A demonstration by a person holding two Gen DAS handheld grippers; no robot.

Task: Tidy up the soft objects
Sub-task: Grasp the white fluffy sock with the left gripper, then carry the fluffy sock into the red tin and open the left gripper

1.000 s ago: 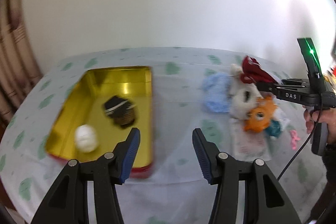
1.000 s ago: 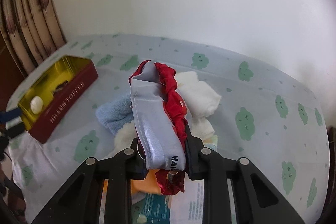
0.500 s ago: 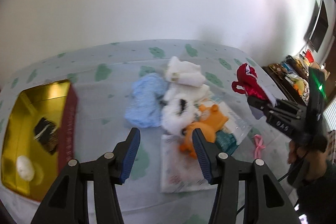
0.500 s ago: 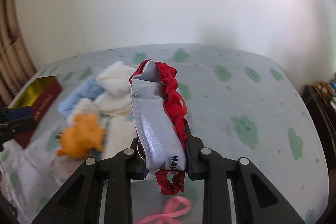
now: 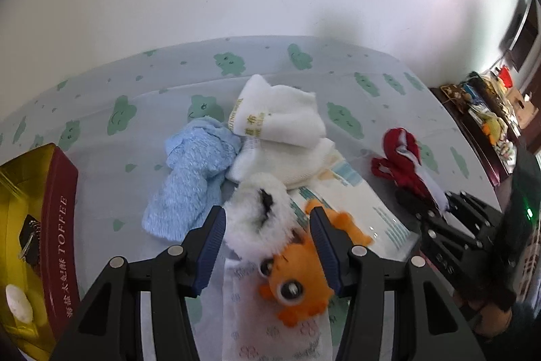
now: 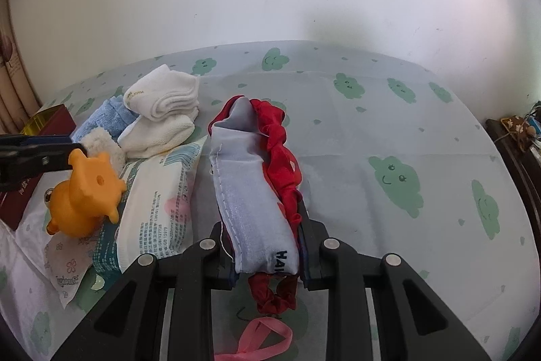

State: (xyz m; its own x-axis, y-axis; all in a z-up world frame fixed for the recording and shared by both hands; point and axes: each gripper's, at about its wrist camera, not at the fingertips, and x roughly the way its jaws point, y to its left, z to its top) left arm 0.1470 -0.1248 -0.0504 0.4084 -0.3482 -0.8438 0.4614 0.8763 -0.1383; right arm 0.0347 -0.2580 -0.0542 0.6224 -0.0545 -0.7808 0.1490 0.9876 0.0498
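My left gripper (image 5: 267,220) is open and hangs just above a white fluffy toy (image 5: 257,225) and an orange plush (image 5: 297,286), with both lying in the gap between its blue pads and neither pressed. Behind them lie a blue cloth (image 5: 192,185) and folded white socks (image 5: 280,124). To the right of the pile, my right gripper (image 6: 263,246) is shut on a red scrunchie bundled with a grey fabric piece (image 6: 250,188). The same bundle (image 5: 402,158) shows at the right of the left wrist view, low over the tablecloth.
A gold tin with red sides (image 5: 57,225) sits at the left, holding a dark item and a white ball. A wipes pack (image 6: 159,202) and a tissue pack (image 5: 270,327) lie under the toys. A pink ribbon (image 6: 267,337) lies near my right gripper. A cluttered dark cabinet (image 5: 490,110) stands far right.
My left gripper swung from over the tin rightward to the pile and sank toward the toys. My right gripper carried the red and grey bundle away from the pile to the right and lower.
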